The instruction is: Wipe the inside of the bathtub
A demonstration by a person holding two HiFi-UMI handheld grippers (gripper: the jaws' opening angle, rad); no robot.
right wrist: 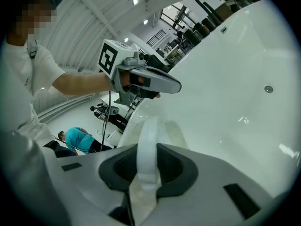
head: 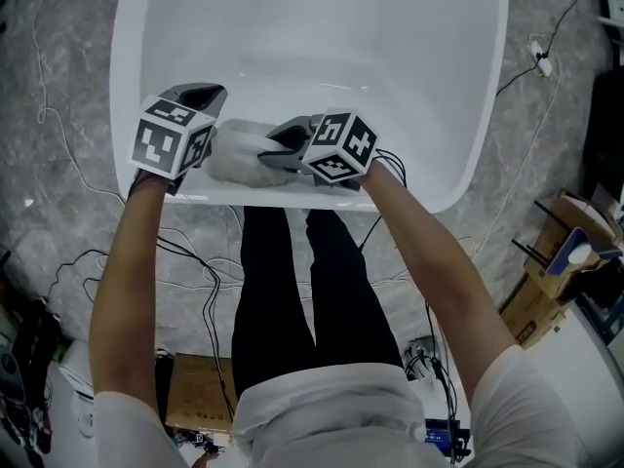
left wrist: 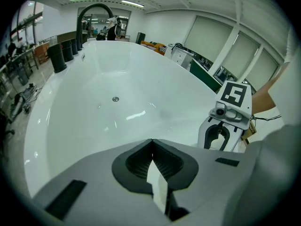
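Bathtub point(head: 458, 105): interior bare, glossy. White cloth point(head: 234, 152) sits at its near end, clamped in the right gripper point(head: 276, 147) fingers. Left gripper point(head: 205, 94) fingers closed, empty. Recommendation: lower cloth onto the inner wall, press flat, and overlap strokes.

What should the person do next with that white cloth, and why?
Probably push the right gripper forward, dragging the cloth down the tub's near wall toward the drain. Its jaws are shut on the cloth, which sits at the tub's near end, with most of the inside stretching ahead of it. The left gripper, jaws together, sits beside it.
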